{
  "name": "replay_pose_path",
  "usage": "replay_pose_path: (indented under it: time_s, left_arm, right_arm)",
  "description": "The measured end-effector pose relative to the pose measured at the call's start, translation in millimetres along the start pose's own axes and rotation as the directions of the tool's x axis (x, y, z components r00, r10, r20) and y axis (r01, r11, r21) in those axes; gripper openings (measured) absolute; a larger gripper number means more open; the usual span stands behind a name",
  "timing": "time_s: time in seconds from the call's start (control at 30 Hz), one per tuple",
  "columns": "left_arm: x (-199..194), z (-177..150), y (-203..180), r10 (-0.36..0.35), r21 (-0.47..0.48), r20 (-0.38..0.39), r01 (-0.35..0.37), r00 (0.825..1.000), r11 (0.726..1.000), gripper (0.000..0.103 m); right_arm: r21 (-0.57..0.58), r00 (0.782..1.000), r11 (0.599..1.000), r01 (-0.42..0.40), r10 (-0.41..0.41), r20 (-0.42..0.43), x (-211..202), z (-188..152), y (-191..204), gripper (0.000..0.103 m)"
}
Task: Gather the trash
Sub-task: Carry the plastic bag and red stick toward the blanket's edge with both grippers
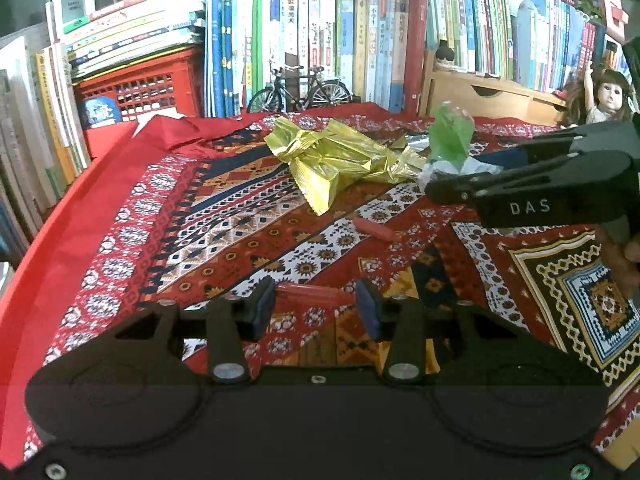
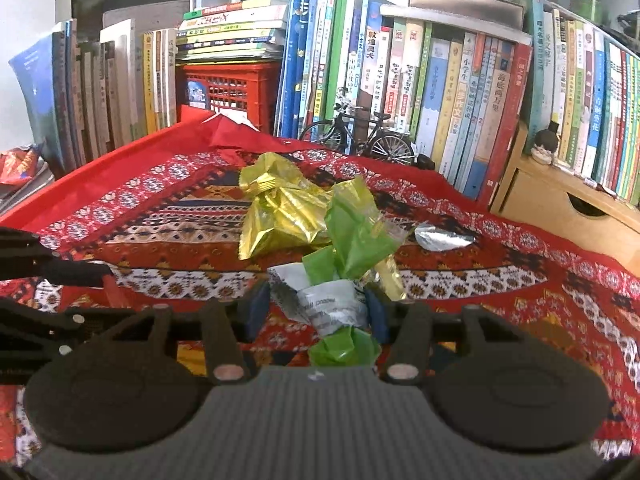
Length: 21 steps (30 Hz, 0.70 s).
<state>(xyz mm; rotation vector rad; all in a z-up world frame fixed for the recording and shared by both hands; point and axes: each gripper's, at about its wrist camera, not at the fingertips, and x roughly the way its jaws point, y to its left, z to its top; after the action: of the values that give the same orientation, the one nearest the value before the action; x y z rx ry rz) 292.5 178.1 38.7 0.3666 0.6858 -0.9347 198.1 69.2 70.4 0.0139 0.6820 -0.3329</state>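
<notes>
Two handheld claws work over a table spread with a red patterned cloth (image 1: pixel 248 240).
Right claw (image 2: pixel 316 312) pinches a crumpled green-and-white plastic wrapper (image 2: pixel 352 236), lifted just beside a crinkled gold foil wrapper (image 1: pixel 336 160) lying mid-table. Left claw (image 1: pixel 316 308) hangs spread around a small red wrapper (image 1: pixel 308 292), not touching it.

A bright patterned cloth (image 2: pixel 500 276) covers the counter. Behind it stand rows of books (image 2: pixel 460 92). A little toy bike (image 2: pixel 360 132) is parked by the books. A red crate (image 2: pixel 228 88) holds more books on top. A doll (image 1: pixel 608 96) sits far off.
</notes>
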Motion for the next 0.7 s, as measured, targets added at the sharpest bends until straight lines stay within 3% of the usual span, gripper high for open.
replay_pose_path:
  time_s: [0.7]
  left_arm:
    - [-88.4,-49.8,-4.3,0.022,-0.013,0.040,-0.022,0.999,1.000,0.042]
  right_arm:
    - [0.068,0.999,0.997,0.029,-0.030,0.014,-96.2,-50.8,44.4,0.055]
